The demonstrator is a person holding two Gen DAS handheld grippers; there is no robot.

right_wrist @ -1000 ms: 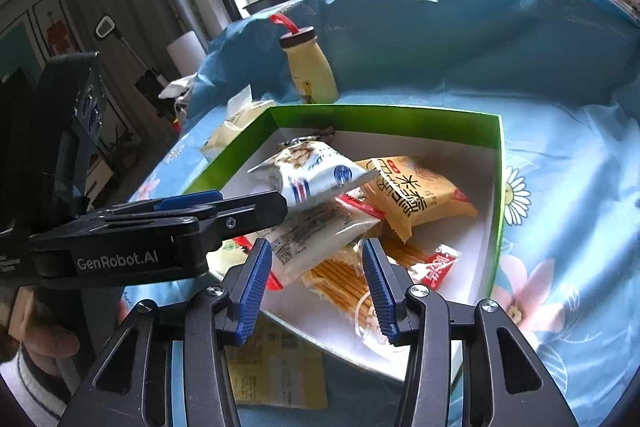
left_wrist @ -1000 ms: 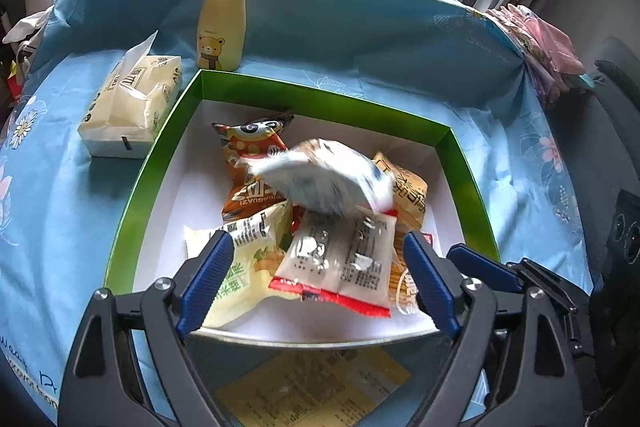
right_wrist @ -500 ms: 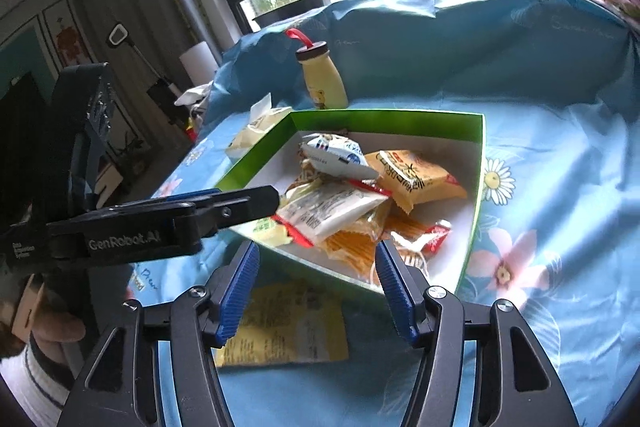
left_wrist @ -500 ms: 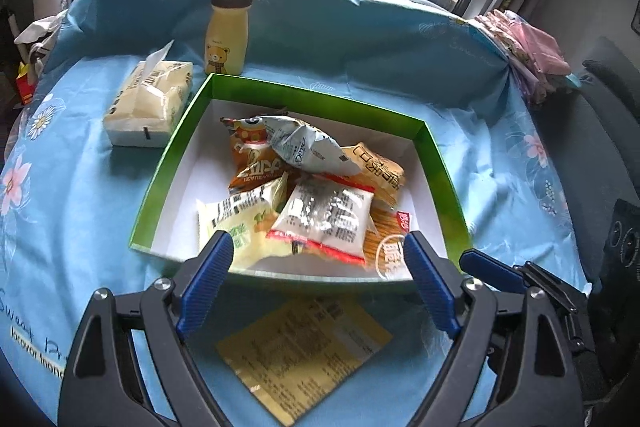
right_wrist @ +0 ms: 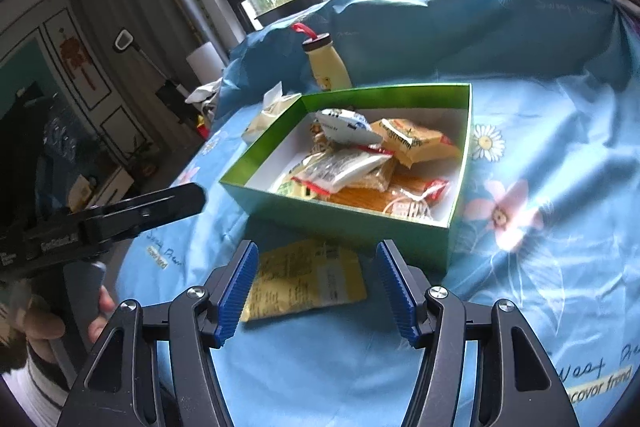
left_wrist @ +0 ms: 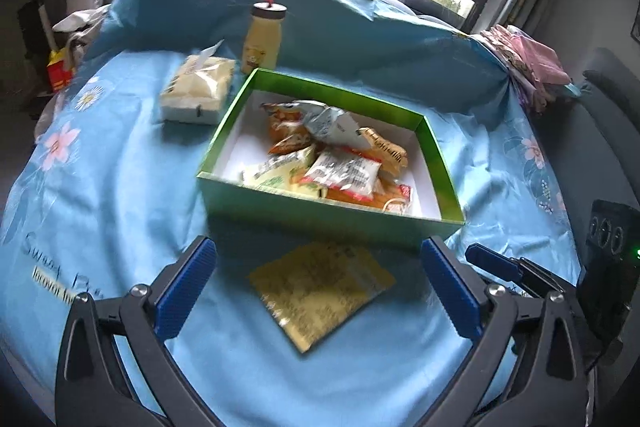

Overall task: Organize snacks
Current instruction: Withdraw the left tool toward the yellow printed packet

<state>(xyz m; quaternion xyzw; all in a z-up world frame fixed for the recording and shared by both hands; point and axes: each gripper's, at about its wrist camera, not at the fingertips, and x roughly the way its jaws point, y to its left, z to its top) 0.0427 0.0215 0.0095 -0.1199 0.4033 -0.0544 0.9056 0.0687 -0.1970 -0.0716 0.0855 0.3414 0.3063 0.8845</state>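
**Both hand-held grippers released above the last loose snack**

The left hand-held gripper [left_wrist: 318,289] has its jaws spread wide, having just been opening, with nothing pressed between the blue pads; a yellow snack packet [left_wrist: 322,289] lies flat on the blue flowered cloth [left_wrist: 120,187] below and between them. The right hand-held gripper [right_wrist: 316,293] is likewise released, jaws partly apart, and has also just been widening; the same yellow snack packet [right_wrist: 308,277] lies just ahead of its pads, untouched. Beyond the packet, straight ahead of both grippers, stands the green box [left_wrist: 320,215], holding a heap of snack packets [left_wrist: 332,163]. Farther off, past the box's far left corner, are a tissue pack [left_wrist: 198,89] and a yellow drink bottle [left_wrist: 262,41], standing upright.
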